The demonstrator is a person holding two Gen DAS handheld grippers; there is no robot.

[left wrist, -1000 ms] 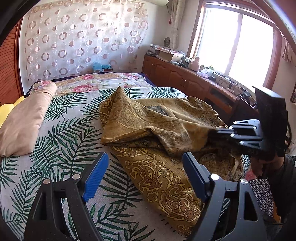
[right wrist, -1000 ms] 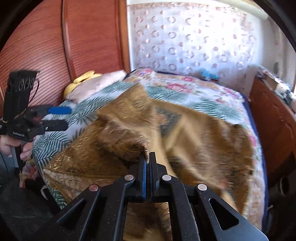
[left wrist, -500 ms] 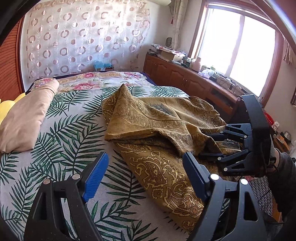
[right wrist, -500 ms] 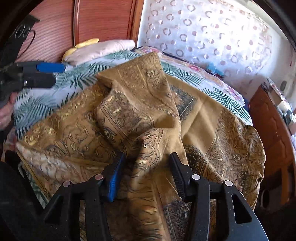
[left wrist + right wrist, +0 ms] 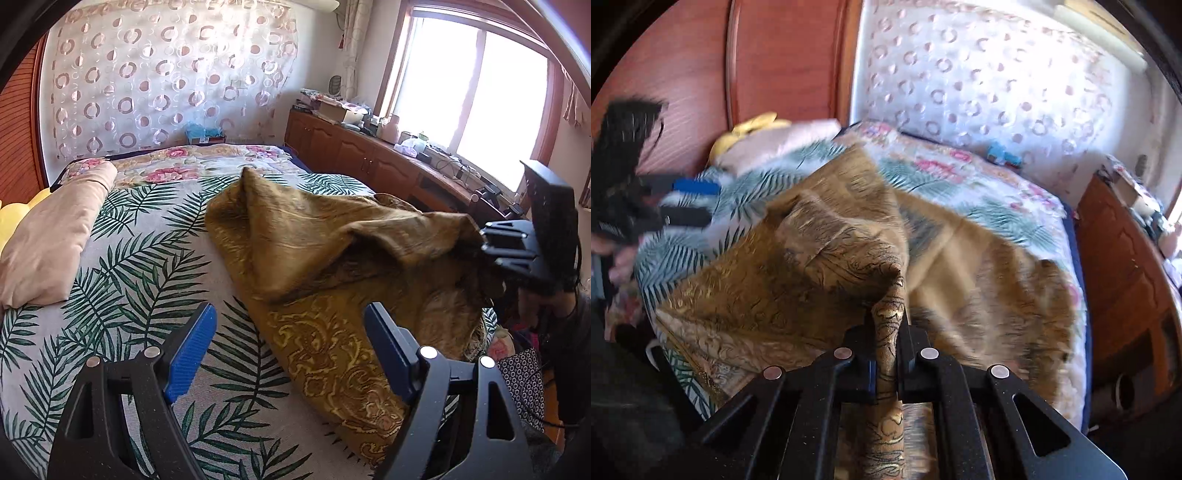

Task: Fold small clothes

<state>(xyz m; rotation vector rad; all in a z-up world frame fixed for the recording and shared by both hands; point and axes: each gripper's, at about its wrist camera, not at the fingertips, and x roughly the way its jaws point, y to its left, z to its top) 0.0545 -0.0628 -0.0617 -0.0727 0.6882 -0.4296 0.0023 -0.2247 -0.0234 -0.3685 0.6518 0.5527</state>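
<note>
A golden-brown paisley cloth lies crumpled across the right half of the bed. My right gripper is closing its jaws on a bunched fold of this cloth, and the pads pinch it. In the left wrist view the right gripper holds that fold lifted off the bed at the right, so the fabric tents up. My left gripper hovers open over the cloth's near edge with nothing between its blue pads. The right wrist view shows the left gripper at the far left, held by a hand.
The bed has a leaf-print sheet and a floral quilt at its far end. A beige pillow lies at the left. A wooden cabinet crowded with items runs under the window. A wooden headboard panel stands behind.
The right gripper let go of the cloth, dropped onto it open, then shut on a new fold and lifted it. The left gripper stayed put and open.
</note>
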